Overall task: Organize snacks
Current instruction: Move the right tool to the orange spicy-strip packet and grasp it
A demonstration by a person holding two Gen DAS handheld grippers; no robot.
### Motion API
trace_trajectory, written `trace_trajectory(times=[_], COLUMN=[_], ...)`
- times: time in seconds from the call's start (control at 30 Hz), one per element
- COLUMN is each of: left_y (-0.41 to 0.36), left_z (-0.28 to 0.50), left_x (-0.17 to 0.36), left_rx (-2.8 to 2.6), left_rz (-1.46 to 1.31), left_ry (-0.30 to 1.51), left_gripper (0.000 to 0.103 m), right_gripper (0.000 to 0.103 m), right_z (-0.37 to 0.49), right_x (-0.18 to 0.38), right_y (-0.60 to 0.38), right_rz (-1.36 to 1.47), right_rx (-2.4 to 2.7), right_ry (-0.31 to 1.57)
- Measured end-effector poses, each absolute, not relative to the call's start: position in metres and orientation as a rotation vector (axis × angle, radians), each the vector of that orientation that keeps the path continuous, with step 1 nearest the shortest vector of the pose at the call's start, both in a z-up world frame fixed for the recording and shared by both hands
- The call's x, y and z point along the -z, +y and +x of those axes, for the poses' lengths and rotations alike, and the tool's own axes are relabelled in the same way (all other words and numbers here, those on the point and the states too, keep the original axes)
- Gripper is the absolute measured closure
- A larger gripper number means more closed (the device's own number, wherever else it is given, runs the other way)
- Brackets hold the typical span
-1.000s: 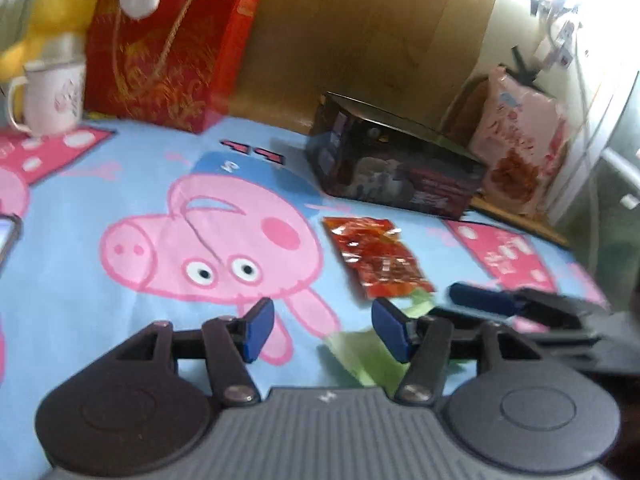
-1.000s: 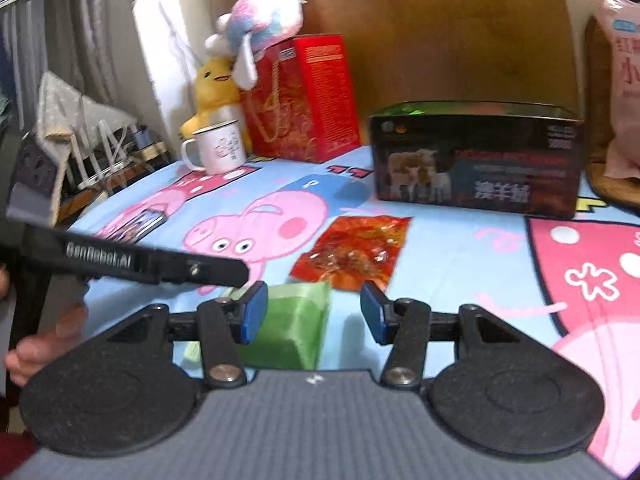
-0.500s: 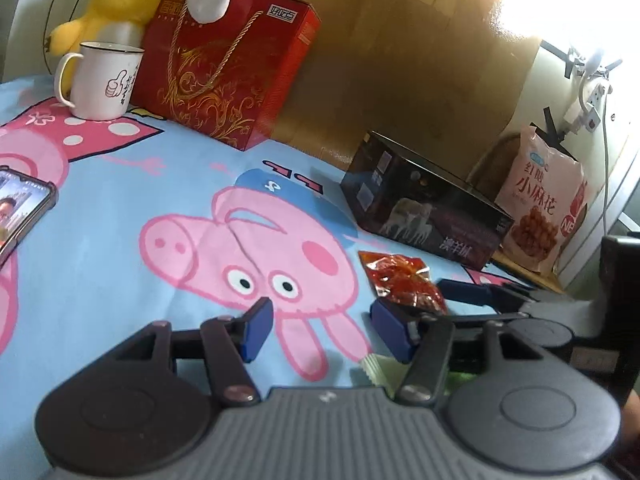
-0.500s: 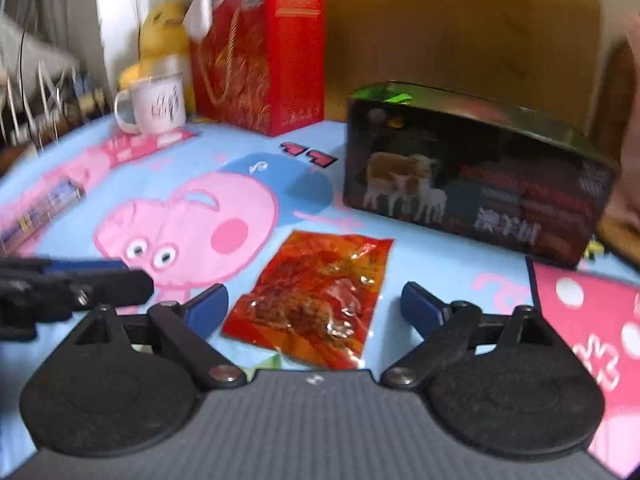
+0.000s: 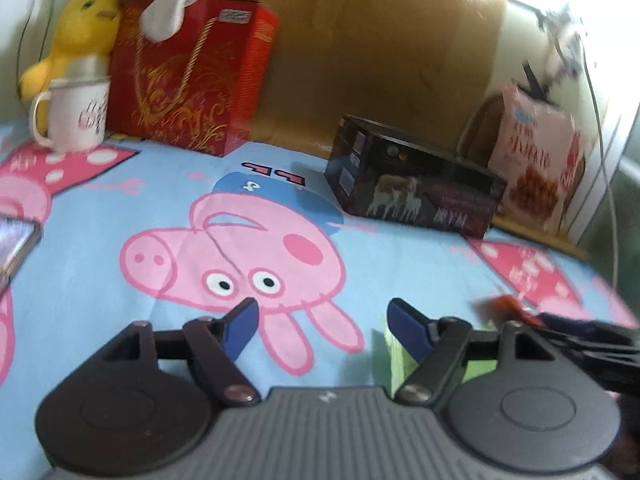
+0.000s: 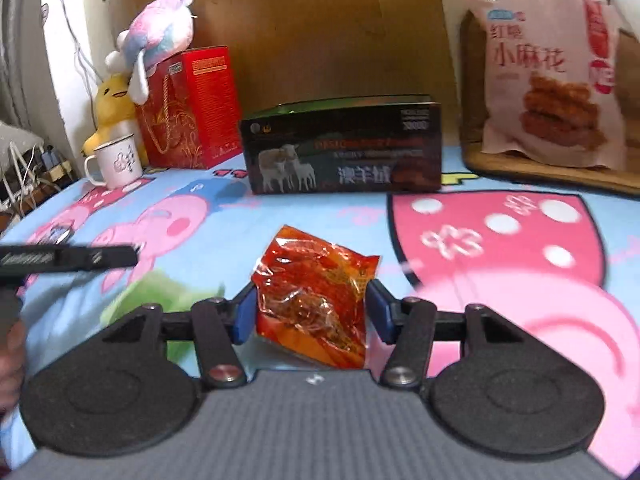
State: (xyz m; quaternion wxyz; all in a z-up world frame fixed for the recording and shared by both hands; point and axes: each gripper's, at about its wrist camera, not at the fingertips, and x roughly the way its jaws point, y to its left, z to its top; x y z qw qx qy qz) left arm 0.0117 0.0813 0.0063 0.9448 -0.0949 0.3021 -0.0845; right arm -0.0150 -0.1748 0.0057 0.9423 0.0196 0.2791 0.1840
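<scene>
Left wrist view: left gripper (image 5: 323, 322) angled down over a cartoon-pig cloth (image 5: 120, 208) on the counter, blue pads wide apart and opening, nothing between them, only the printed pig beneath. Green packet (image 5: 394, 354) lying flat under the right-hand finger, partly hidden by it. At the right edge, blurred, the right gripper (image 5: 560, 324) with a scrap of red wrapper at its tip. Farther back a black box (image 5: 416, 196) printed with sheep, lettering too blurred to read here. Back left a red gift box (image 5: 192, 80) with gold scrollwork and a cord handle, a white mug (image 5: 76, 116), a yellow plush duck (image 5: 76, 36). Phone edge (image 5: 16, 244) at far left.

Right wrist view: right gripper (image 6: 311, 308) tilted down, jaws closing around a red snack packet (image 6: 316, 296); pads at its two sides, firm pressing not certain. Packet crinkled, its near end lifted off the cloth. Black box (image 6: 344, 152) straight ahead, reading partly "澳羊". Pink bag (image 6: 548, 76) at back right, reading "小麻花", upright on a wooden tray (image 6: 520, 172). Pastel plush (image 6: 160, 36) atop the red gift box. Left gripper arm (image 6: 68, 258) crossing at left, a hand (image 6: 12, 360) below it.
</scene>
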Motion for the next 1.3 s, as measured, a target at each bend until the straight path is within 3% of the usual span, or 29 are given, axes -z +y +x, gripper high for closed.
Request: trace_trajectory(times=[0.67, 1.3], left_y=[0.064, 0.066], left_z=[0.014, 0.019], left_x=[-0.005, -0.004], left_rx=[0.128, 0.086], left_rz=[-0.033, -0.020], left_ry=[0.627, 0.647], left_gripper=[0.022, 0.011], right_gripper=[0.024, 0.023], right_z=[-0.033, -0.033], right_x=[-0.003, -0.002], right_y=[-0.175, -0.179], right_rz=[0.049, 0.087], right_rx=[-0.394, -0.391], right_ry=[0.569, 0.567])
